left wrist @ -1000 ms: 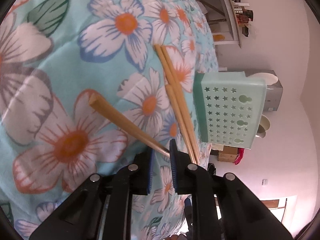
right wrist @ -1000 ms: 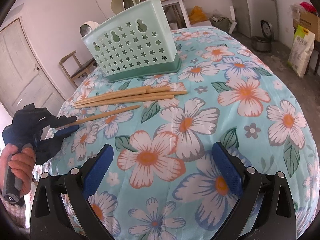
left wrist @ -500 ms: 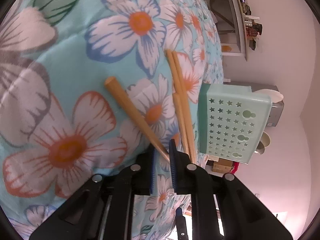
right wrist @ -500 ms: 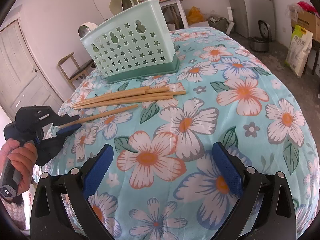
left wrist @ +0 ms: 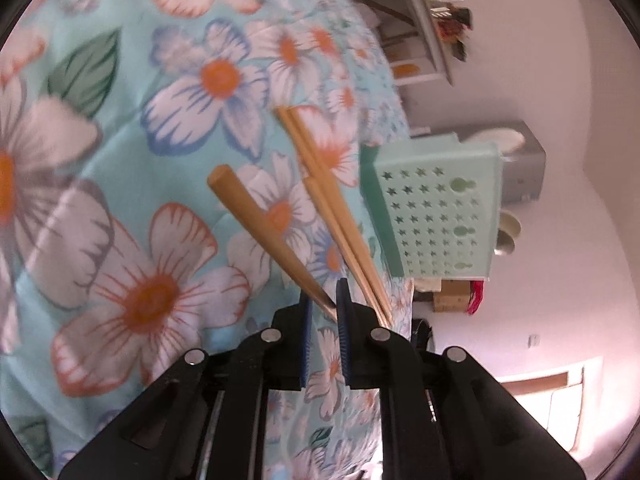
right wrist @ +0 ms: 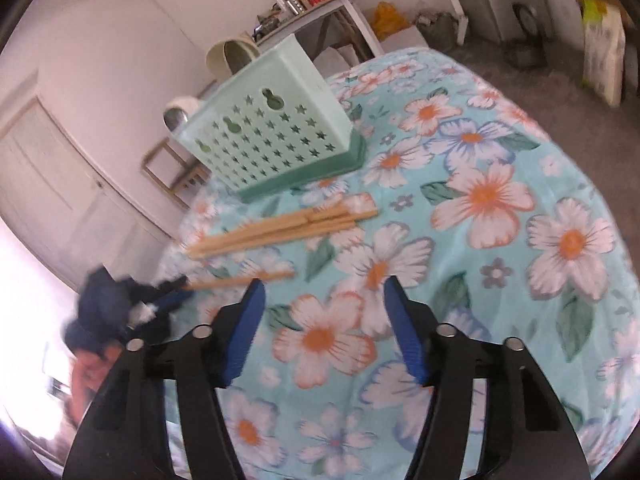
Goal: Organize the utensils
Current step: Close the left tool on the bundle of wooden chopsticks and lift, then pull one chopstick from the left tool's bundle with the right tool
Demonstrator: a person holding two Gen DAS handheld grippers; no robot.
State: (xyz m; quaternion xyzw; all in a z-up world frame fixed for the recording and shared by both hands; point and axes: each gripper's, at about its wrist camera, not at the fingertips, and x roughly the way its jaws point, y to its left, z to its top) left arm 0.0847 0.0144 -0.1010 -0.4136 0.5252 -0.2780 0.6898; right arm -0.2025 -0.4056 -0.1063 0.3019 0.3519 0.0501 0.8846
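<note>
- The single chopstick (left wrist: 260, 228) sits pinched by its thin tip in the left tongs (left wrist: 323, 312), whose jaws are nearly together and still closing on it; its thick end points away over the cloth.
- The right tongs (right wrist: 323, 292) are about half open and closing, with nothing between their blue pads (right wrist: 404, 332), only cloth below.
- A bundle of loose chopsticks (right wrist: 276, 228) lies on the worktop between the held one and the mint green holder (right wrist: 272, 136), which stands at the far side, pierced with star holes.
- The worktop wears a turquoise tablecloth (right wrist: 500, 240) printed with big white and orange flowers.
- The right view alone shows the hand (right wrist: 90, 372) carrying the left tongs at the left edge, a pale door (right wrist: 52, 184) and a cluttered side table (right wrist: 320, 4); it is blurred.
- The left view alone shows the pinch up close.
</note>
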